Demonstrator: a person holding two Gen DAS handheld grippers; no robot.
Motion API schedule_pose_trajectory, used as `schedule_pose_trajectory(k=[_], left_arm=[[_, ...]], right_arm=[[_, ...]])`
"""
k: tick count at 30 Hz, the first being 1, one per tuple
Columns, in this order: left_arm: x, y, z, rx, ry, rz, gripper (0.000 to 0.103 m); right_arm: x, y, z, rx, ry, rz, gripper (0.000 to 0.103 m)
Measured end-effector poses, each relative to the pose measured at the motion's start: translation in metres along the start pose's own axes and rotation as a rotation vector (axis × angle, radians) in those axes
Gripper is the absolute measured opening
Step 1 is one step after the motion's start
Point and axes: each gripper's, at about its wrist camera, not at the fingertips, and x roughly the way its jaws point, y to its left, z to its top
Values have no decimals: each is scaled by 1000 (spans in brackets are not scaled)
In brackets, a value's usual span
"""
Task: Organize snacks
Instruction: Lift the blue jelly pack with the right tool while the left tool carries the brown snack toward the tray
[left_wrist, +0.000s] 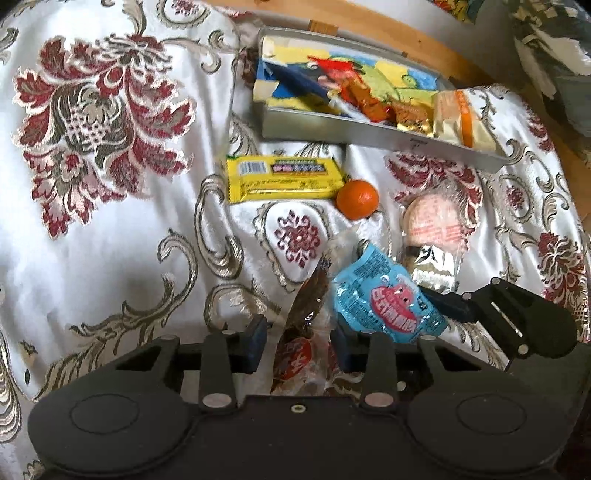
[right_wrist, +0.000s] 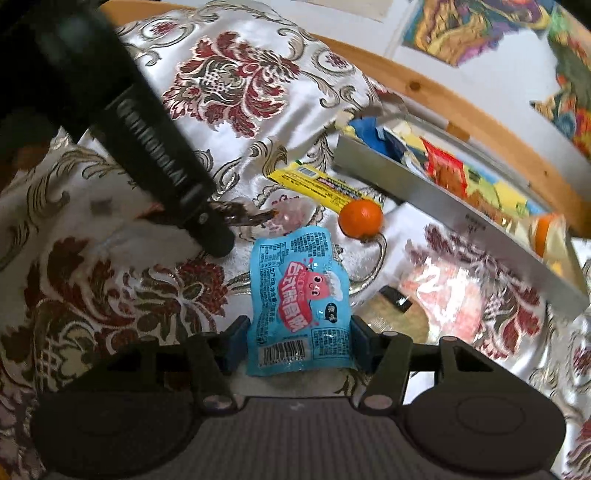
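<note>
Two grippers (left_wrist: 298, 334) (right_wrist: 298, 341) w/ jaws apart straddle clear brown-snack wrapper (left_wrist: 308, 306) & light-blue foil packet (right_wrist: 301, 299); slick plastic may slip.

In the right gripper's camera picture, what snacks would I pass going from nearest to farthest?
Blue snack packet between the right gripper fingers → orange → yellow bar → metal tray.

Blurred print on the blue snack packet (right_wrist: 299, 299) and yellow bar (left_wrist: 284, 178) defies reading.
</note>
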Motion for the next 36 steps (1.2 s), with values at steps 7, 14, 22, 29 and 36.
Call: schedule_pose_trajectory(k=[7, 14, 22, 29, 36], left_arm=[[-2, -2, 1, 23, -24, 26, 38], [-9, 4, 5, -22, -71, 8, 13], [3, 6, 2, -30, 2, 20, 13], [11, 5, -2, -3, 29, 49, 14], [-11, 2, 3, -22, -117, 16, 13]], right_arm=[[-1, 7, -1, -80, -20, -68, 62], [-4, 7, -2, -100, -41, -97, 62], [-4, 6, -2, -103, -40, -93, 62], [-6, 7, -1, -112, -55, -105, 62], [-15, -2, 4, -94, -110, -142, 62]])
